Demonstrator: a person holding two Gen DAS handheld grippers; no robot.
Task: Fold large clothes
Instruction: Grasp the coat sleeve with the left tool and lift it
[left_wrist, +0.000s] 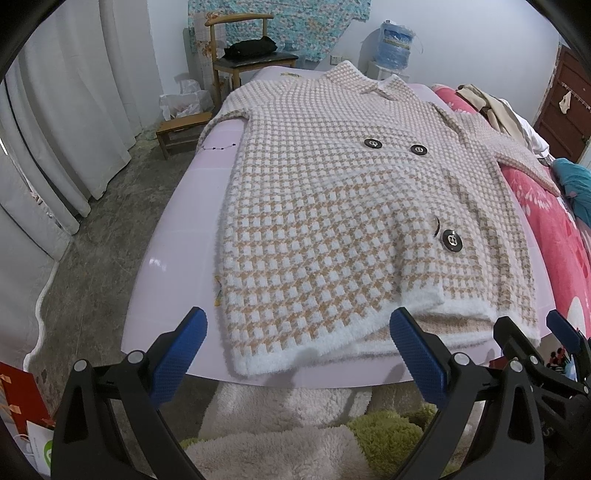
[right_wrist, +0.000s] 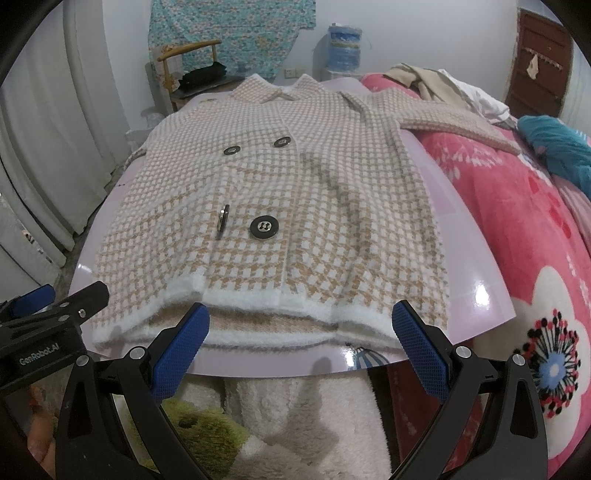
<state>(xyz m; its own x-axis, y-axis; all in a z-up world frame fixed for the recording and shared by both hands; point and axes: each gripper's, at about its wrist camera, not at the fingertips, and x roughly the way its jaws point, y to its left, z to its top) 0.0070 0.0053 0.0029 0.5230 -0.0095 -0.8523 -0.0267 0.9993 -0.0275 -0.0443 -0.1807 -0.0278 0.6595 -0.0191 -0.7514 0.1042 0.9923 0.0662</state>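
Observation:
A long fuzzy coat (left_wrist: 332, 206) in a beige-and-white check with big black buttons lies flat, front up, on a glossy lilac board (left_wrist: 177, 236). Its white hem faces me and its collar points away. One sleeve (right_wrist: 458, 123) stretches right over a pink blanket. My left gripper (left_wrist: 295, 354) hovers open just in front of the hem's left part, touching nothing. My right gripper (right_wrist: 299, 350) is open too, close before the hem's middle and right part (right_wrist: 295, 325). The right gripper (left_wrist: 546, 347) also shows at the lower right of the left wrist view.
The lilac board (right_wrist: 476, 258) rests on a bed with a pink flowered blanket (right_wrist: 535, 258). Loose clothes (right_wrist: 443, 85) and a teal garment (right_wrist: 557, 147) lie at the far right. A wooden chair (left_wrist: 243, 55), small stool (left_wrist: 181, 129), water jug (left_wrist: 395, 42) and curtains (left_wrist: 74, 110) stand beyond.

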